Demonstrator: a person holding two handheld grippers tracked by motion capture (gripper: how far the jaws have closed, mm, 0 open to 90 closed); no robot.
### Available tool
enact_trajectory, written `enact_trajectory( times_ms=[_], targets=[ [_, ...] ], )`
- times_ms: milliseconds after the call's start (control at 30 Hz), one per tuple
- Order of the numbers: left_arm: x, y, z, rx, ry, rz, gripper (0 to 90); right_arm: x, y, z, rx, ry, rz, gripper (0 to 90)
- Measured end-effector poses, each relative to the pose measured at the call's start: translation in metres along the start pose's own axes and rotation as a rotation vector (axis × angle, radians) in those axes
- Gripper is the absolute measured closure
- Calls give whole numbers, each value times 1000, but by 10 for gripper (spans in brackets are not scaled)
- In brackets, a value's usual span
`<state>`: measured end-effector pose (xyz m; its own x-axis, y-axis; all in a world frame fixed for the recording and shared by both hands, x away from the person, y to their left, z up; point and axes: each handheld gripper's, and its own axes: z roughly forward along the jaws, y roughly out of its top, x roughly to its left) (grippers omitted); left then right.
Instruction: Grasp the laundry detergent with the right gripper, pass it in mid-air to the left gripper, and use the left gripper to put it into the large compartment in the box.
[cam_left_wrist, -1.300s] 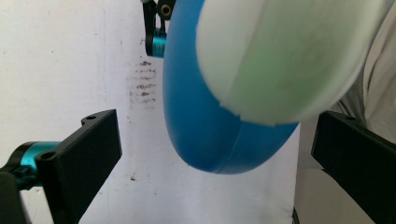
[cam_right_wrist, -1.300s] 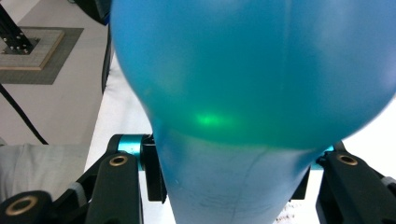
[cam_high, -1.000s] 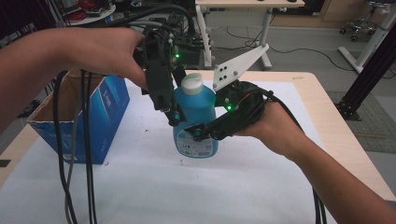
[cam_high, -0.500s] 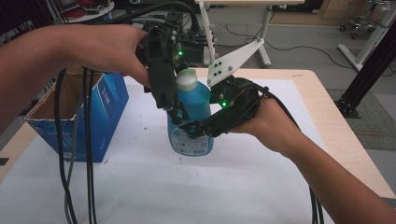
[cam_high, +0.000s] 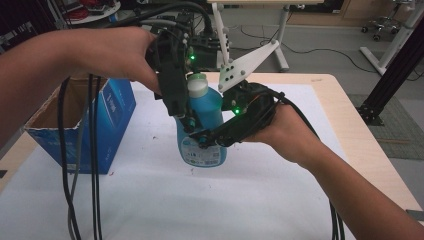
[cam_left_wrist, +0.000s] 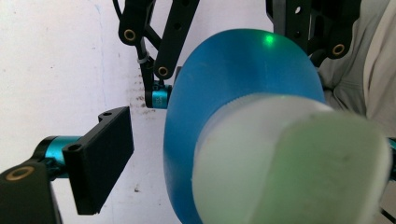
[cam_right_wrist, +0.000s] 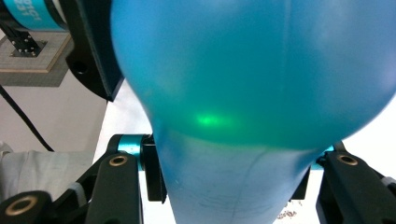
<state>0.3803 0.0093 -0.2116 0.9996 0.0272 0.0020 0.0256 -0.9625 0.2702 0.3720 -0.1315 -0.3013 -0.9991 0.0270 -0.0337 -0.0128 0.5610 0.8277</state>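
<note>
box: a blue cardboard box (cam_high: 80, 127) stood open at the tabletop's left edge, well apart from the work
left gripper: the left gripper (cam_high: 187, 122) hung downward from the hand above, just left of the bottle's neck; its jaws had just been closing, yet in the left gripper view the one visible pad (cam_left_wrist: 100, 158) stood off the cap with white tabletop showing between (so apart, not gripping; the other pad was hidden behind the cap)
bottle: the blue bottle (cam_high: 202, 132) stood upright near the middle of the white tabletop (cam_high: 150, 200), long axis vertical, its pale cap (cam_high: 197, 86) uppermost and its label low on the front
cap from left gripper: seen along the left gripper's jaws the cap (cam_left_wrist: 289, 163) lay between them, nearer the hidden side; the closing line ran across the bottle's upright axis
right gripper: the right gripper (cam_high: 210, 140) came in level from the right edge side and was clamped on the bottle's body; in the right gripper view the blue wall (cam_right_wrist: 252, 93) sat tight between both pads
nearer hand: the left was the one at the cap; the right was steadying lower down
judgement: the coming move looked like a grip on the cap, which turned on centring it between the left jaws
</note>
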Motion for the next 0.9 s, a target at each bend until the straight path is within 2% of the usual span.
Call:
enact_trajectory(
  times_ms=[200, 467, 900],
  targets=[
    [-1, 1, 1, -2, -15, 9, 174, 0, 0, 0, 1, 2, -6, 462],
    [-1, 1, 0, -9, -19, 17, 218, 1, 0, 1, 1, 4, -4, 462],
    [-2, 1, 1, -16, -54, 53, 374, 1, -1, 2, 4, 4, -6, 462]
  ],
)
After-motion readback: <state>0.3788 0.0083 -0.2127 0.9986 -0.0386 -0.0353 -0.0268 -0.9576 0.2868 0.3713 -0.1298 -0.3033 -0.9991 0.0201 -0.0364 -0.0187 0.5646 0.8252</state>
